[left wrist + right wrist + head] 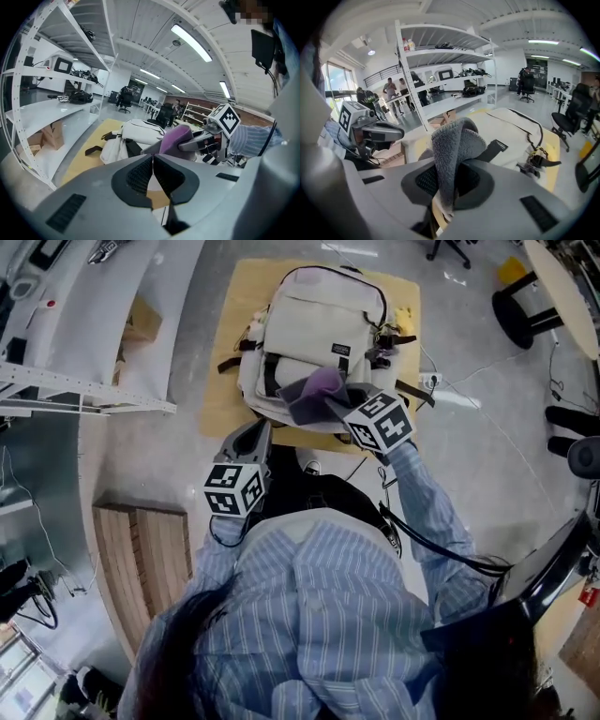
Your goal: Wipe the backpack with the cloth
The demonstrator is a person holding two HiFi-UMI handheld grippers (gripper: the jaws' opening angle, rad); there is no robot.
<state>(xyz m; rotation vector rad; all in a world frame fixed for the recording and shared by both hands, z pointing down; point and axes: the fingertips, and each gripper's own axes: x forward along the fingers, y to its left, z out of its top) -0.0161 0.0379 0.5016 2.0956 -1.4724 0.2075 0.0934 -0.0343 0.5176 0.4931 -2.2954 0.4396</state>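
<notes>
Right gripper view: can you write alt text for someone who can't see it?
The right gripper is shut on a folded grey cloth, with a cream backpack lying on a yellow surface just beyond it. The left gripper shows at left, before white shelving.

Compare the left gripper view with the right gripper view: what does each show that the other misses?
Left gripper view only: the purple side of the cloth, and the left gripper seen along its jaws, together on nothing. Right gripper view only: the right gripper with grey cloth pinched between its jaws. Both: the backpack on the yellow surface.
</notes>
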